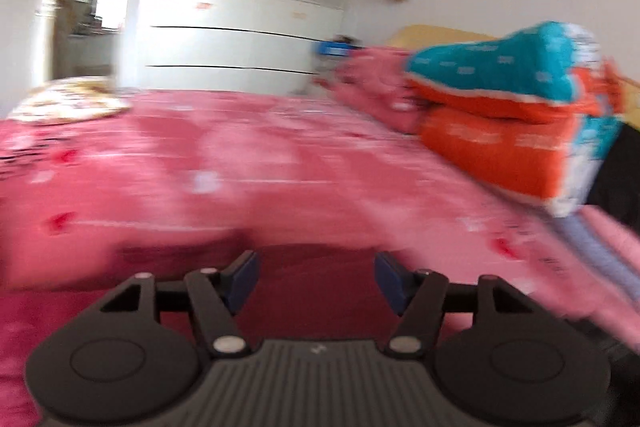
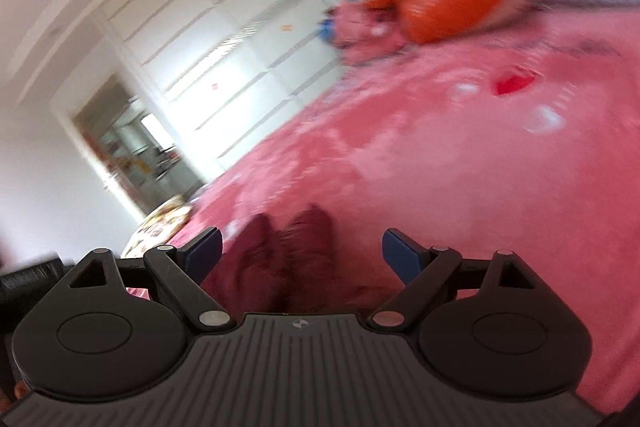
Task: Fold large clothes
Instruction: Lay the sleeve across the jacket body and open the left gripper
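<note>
Here, between grasps. Left gripper (image 1: 316, 277) jaws well apart, empty, low over dark red garment (image 1: 312, 291) on pink bed (image 1: 240, 167). Right gripper (image 2: 302, 251) wide, empty, bunched garment (image 2: 280, 251) between fingers, unpinched. Next, likely: find edge, pinch, lift for fold.

Bed (image 1: 248, 163): pink patterned cover, blurred.
Near edge: dark red garment (image 2: 280, 267), bunched.
Far right: orange-and-teal folded quilt (image 1: 508, 115), beside it a pink pillow (image 1: 372, 87).
Far left: patterned cushion (image 1: 68, 103).
</note>
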A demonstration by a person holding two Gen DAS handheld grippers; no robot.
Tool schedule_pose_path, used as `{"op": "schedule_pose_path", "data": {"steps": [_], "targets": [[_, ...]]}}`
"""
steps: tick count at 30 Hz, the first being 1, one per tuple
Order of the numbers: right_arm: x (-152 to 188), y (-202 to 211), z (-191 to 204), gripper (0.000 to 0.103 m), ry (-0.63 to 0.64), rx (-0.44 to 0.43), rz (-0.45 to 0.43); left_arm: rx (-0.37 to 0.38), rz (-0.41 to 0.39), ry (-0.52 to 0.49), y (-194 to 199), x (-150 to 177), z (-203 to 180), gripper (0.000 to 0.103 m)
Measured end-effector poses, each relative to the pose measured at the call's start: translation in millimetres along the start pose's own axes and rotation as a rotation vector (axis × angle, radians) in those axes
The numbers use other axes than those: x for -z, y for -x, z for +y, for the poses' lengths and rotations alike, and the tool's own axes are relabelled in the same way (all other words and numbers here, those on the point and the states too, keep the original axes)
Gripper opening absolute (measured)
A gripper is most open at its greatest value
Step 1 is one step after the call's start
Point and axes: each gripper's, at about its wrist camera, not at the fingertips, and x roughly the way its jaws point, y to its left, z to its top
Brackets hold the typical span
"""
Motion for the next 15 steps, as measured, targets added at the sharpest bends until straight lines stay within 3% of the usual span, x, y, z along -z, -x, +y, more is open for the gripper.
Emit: {"op": "schedule_pose_path", "data": {"steps": [4, 7, 15], "targets": [[3, -11, 26, 0.103, 0.126, -0.107, -0.004, -0.22, -0.019, 0.001, 16, 26, 54, 0.062], [6, -25, 43, 0.103, 0.226, -0.147, 0.004, -0.328, -0.033, 0.001, 18, 40, 78, 0.062], [13, -76, 60, 0.103, 0.419, -0.199, 0.098, -0.429, -0.03, -0.02, -4, 60, 97, 0.061]]}}
